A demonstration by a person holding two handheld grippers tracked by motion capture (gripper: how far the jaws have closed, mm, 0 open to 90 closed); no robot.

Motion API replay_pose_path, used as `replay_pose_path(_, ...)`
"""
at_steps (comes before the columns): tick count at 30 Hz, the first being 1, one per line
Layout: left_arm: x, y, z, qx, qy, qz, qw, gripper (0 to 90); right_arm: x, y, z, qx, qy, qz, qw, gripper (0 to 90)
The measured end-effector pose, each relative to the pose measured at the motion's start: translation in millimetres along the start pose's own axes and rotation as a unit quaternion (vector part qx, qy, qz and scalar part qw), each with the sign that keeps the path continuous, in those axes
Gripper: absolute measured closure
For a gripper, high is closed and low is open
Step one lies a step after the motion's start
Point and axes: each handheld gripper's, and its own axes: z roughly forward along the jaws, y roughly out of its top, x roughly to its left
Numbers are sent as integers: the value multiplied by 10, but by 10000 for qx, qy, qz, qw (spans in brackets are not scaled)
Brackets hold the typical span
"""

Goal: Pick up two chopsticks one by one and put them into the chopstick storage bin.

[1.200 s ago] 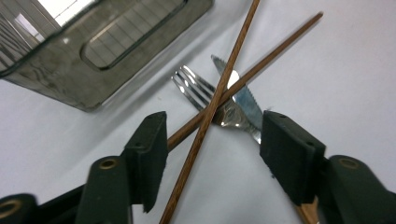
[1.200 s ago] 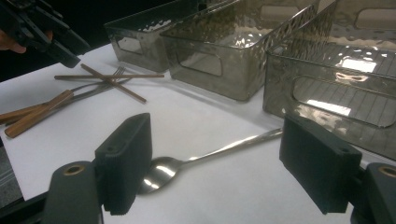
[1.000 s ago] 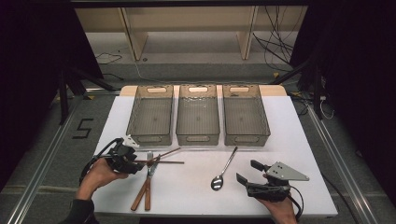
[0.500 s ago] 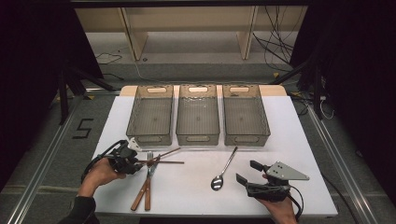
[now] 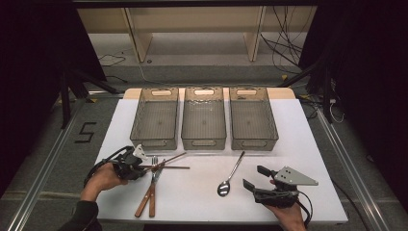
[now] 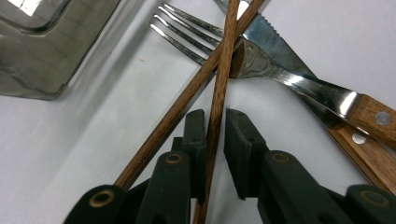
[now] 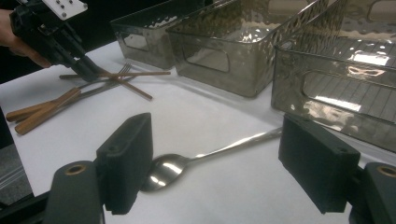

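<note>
Closing on: one wooden chopstick (image 6: pixel 215 116), which ran up between the jaws of the left gripper (image 6: pixel 215 140); these had just been drawing together, with the left pad against the stick and a thin gap showing at the right pad.
Left gripper, high view: at the lower left of the frame (image 5: pixel 136 166), held low over the white desk (image 5: pixel 202 192).
Second chopstick: (image 6: pixel 177 107) crossed the first in an X just beyond the jaw tips.
Under the sticks: a fork (image 6: pixel 187 37) and a serrated knife (image 6: pixel 299 84), both wood-handled, lying on the desk.
Right gripper: (image 7: pixel 215 163) at the lower right of the high view, jaws wide apart and holding nothing.
Spoon: (image 7: pixel 187 163) lay on the desk beyond the right gripper's jaws, untouched.
Bins: three clear bins (image 5: pixel 203 118) stood in a row across the middle of the high view.
</note>
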Motion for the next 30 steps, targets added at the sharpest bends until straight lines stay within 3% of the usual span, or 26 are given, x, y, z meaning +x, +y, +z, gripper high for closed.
replay_pose_path(11,4,-22,-17,-93,-148,87,9998,843,-4,-3,7,34,7,9,10000,270)
replay_pose_path(17,-37,-2,-137,-270,-227,158,9993,846,-6,-4,8,46,10,9,10000,270)
replay_pose_path(22,-56,-4,-229,-271,-240,253,9990,846,-3,-4,6,45,13,5,10000,270)
replay_pose_path(26,-74,3,-377,-514,-238,195,9982,845,-3,-4,9,54,14,-4,10000,270)
replay_pose_path(30,-63,24,-495,-769,-164,-12,9969,845,-1,-2,3,4,34,-16,10000,270)
